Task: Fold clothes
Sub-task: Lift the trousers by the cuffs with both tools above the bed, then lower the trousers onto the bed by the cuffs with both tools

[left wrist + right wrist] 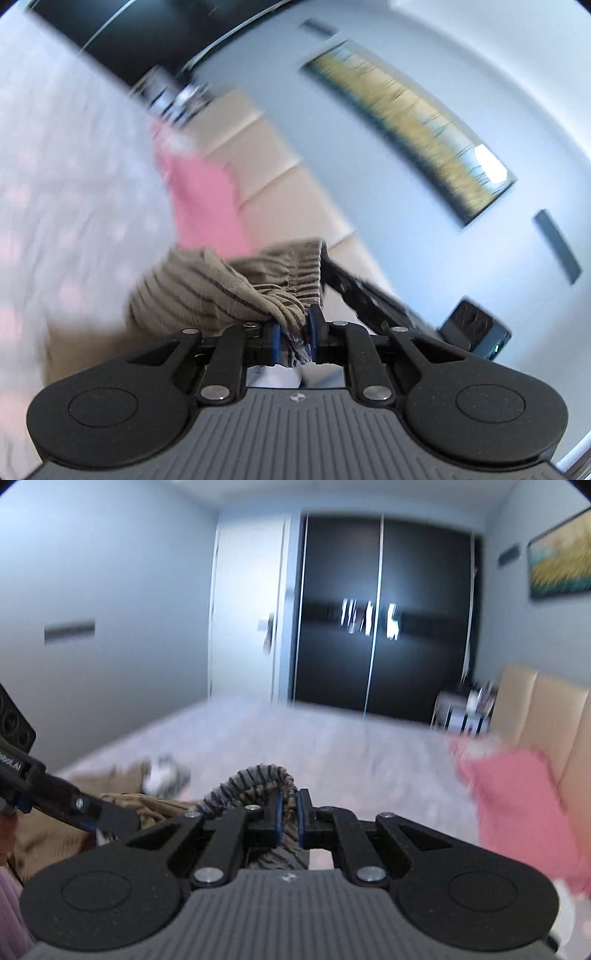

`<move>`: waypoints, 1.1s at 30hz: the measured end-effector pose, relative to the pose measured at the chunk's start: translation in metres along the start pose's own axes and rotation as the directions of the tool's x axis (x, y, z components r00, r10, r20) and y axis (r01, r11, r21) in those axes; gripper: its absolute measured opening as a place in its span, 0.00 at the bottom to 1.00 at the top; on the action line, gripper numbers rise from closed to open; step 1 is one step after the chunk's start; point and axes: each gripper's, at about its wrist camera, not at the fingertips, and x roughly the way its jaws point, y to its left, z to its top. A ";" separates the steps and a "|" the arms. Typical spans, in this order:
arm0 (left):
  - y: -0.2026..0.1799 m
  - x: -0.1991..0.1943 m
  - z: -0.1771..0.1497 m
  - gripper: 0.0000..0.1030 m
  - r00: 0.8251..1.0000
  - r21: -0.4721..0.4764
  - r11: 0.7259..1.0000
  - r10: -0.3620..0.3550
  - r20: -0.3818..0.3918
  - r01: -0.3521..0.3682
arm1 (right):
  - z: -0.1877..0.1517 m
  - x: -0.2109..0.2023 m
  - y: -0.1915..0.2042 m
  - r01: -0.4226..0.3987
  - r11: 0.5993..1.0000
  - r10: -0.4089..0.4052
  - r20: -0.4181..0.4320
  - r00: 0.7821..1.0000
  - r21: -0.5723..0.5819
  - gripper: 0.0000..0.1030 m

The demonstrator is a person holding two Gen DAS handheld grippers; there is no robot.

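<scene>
1. Close in front of me, the left gripper [294,334] was clamped on a bunched fold of the striped garment [207,291]; its blue pads [276,338] pressed the beige, dark-lined cloth from both sides, and the rest of the cloth billowed up and away to the left.
2. Just beside it, the right gripper [290,814] pinched the gathered waistband [255,775] of the same garment; the jaws stood narrow with the cloth running down between the pads [301,818], and the band arched over the fingertips.
3. Each tool showed in the other's view as a dark arm reaching in from the side; the garment hung between them, above the bed.
4. Further off lay the bed [314,734] with its pale, pink-spotted cover; a tan garment [122,805] and a small white bundle [162,775] sat on it to the left, blurred.
5. A pink pillow [517,797] leaned against the beige padded headboard [546,701].
6. Farthest stood the dark wardrobe [380,616]; a framed painting [410,125] hung on the wall.
</scene>
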 end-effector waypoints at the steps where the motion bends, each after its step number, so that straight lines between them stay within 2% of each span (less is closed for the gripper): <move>1: -0.006 -0.002 0.009 0.12 1.000 0.006 1.000 -0.010 0.023 0.010 | 0.013 -0.009 -0.003 0.007 1.000 -0.007 0.037 0.999 0.004 0.09; 6: -0.030 -0.008 0.039 0.12 0.997 0.036 0.999 -0.032 0.072 0.030 | 0.052 -0.041 0.003 0.042 0.998 -0.036 0.152 0.988 -0.041 0.09; 9: -0.037 -0.016 0.050 0.12 0.994 0.016 0.998 -0.057 0.094 0.055 | 0.061 -0.036 0.001 0.049 0.998 -0.042 0.153 0.987 -0.045 0.09; 12: -0.024 -0.014 0.064 0.12 0.991 -0.046 0.997 -0.056 0.118 0.062 | 0.070 -0.031 -0.002 0.056 0.997 -0.048 0.153 0.987 -0.049 0.09; 17: 0.009 0.004 0.087 0.12 0.990 -0.128 0.992 0.007 0.140 0.011 | 0.077 0.021 -0.021 0.075 0.997 -0.072 0.128 0.989 -0.017 0.08; 21: 0.042 0.027 0.119 0.12 0.986 -0.182 0.983 0.026 0.164 0.005 | 0.082 0.071 -0.040 0.087 0.996 -0.091 0.135 0.987 0.037 0.08; 24: 0.055 0.036 0.141 0.12 0.983 -0.172 0.985 0.034 0.178 -0.003 | 0.085 0.101 -0.050 0.093 0.994 -0.100 0.158 0.982 0.053 0.08; 29: 0.060 0.037 0.147 0.12 0.990 -0.122 0.993 0.023 0.139 -0.006 | 0.077 0.115 -0.053 0.091 0.994 -0.099 0.157 0.983 0.057 0.08; 33: 0.073 0.034 0.115 0.12 0.996 -0.096 0.993 0.080 0.041 -0.075 | 0.043 0.114 -0.050 0.068 0.997 -0.072 0.099 0.992 0.042 0.08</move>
